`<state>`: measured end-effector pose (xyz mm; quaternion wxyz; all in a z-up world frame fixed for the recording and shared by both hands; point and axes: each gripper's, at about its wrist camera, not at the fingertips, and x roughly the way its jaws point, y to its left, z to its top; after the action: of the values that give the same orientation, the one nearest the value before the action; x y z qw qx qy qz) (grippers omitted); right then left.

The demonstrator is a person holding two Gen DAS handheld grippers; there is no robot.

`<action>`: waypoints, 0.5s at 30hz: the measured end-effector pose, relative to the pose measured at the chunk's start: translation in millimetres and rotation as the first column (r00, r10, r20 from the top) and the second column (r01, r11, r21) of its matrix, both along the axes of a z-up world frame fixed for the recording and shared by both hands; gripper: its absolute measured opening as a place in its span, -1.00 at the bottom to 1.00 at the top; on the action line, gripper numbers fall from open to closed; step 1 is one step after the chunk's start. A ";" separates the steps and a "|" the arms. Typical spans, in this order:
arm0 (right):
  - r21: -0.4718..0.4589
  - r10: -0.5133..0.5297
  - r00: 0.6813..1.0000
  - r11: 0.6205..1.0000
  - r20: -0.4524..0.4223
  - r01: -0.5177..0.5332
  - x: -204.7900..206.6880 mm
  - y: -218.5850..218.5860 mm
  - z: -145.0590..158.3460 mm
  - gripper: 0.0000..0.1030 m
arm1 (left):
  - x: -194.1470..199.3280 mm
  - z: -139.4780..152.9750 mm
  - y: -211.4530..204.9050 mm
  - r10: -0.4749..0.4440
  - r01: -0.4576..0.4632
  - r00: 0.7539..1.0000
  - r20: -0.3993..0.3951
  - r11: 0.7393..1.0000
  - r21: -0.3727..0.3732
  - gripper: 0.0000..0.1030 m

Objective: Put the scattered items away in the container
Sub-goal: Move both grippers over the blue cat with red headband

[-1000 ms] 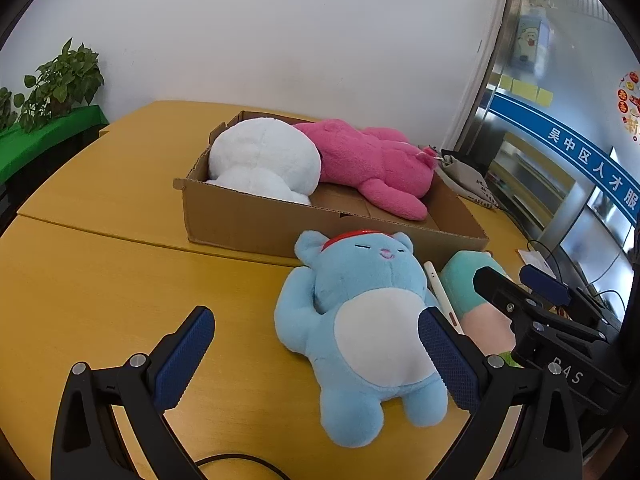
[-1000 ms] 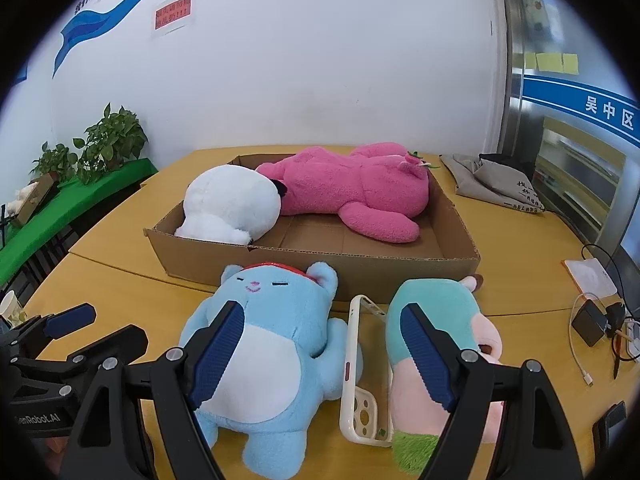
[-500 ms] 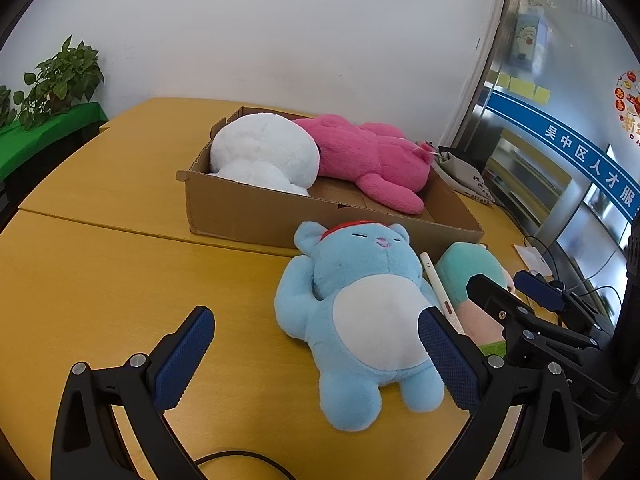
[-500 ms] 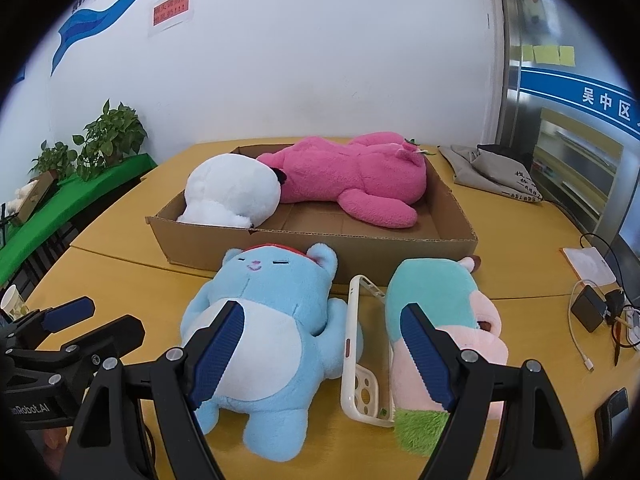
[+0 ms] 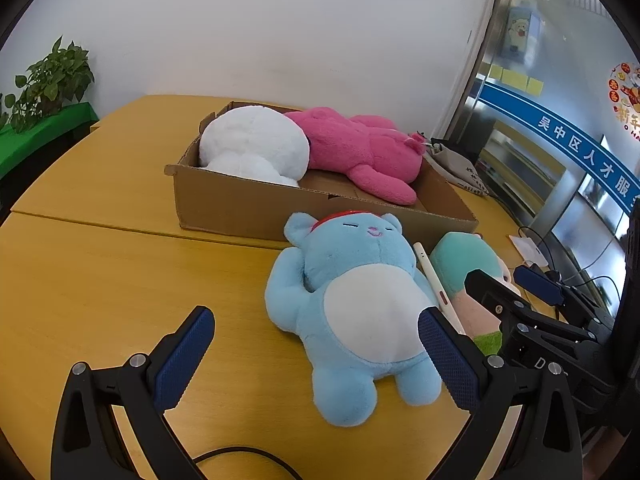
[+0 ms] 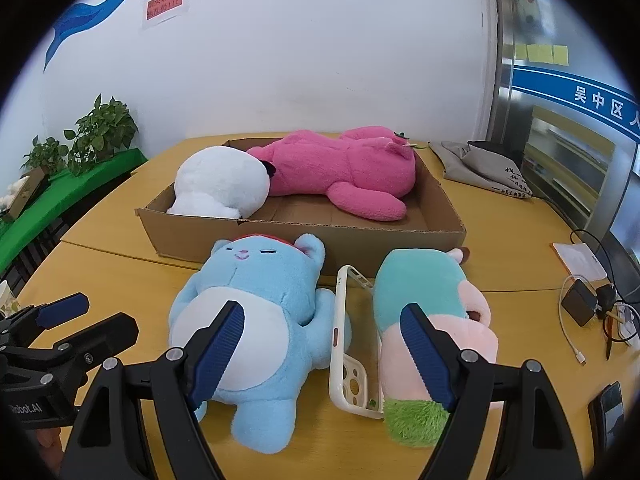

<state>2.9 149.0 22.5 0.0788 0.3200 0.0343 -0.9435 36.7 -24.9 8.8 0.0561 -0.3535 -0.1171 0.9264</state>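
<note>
Plush toys and a phone case wait on a yellow table as two hand-held grippers hover above them, both with jaws spread wide and nothing between the pads

The right gripper hangs over the gap between the blue bear and the teal-and-pink plush, its fingertips clear of both. The left gripper sits low on the near side of the bear, whose white belly shows between its open jaws, untouched.

The bear lies on its back just in front of the cardboard box, head toward the box wall. The white phone case lies on edge, wedged between the bear and the teal-and-pink plush, touching or nearly touching each. That plush lies lengthwise on the far side of the case from the bear, its head also near the box front.

Inside the box, a white plush and a pink plush already lie side by side, with bare cardboard floor along the near wall.

The soft toys look light and squashy, likely to give under the pads, so a firm pinch across the bear's belly or a limb seems the safest hold. The case looks thin, rigid and smooth, best taken across its long rim
</note>
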 end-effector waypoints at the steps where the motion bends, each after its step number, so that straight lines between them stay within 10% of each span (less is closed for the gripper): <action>1: 0.000 0.005 1.000 1.000 0.001 -0.005 -0.8 -1.0 -1.0 0.56 | 0.4 -0.2 -0.6 -0.001 0.001 1.000 0.003 1.000 -0.006 1.00; 15: 0.078 0.122 0.988 0.989 0.093 -0.130 -3.7 -4.5 -40.9 0.56 | -53.0 -27.0 -5.5 -0.055 0.055 0.993 0.104 0.998 -0.003 1.00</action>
<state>-0.8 144.5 -18.4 0.1263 0.3616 0.0903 -0.9193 -16.3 -30.5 -18.2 0.0744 -0.4045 -0.1076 0.9052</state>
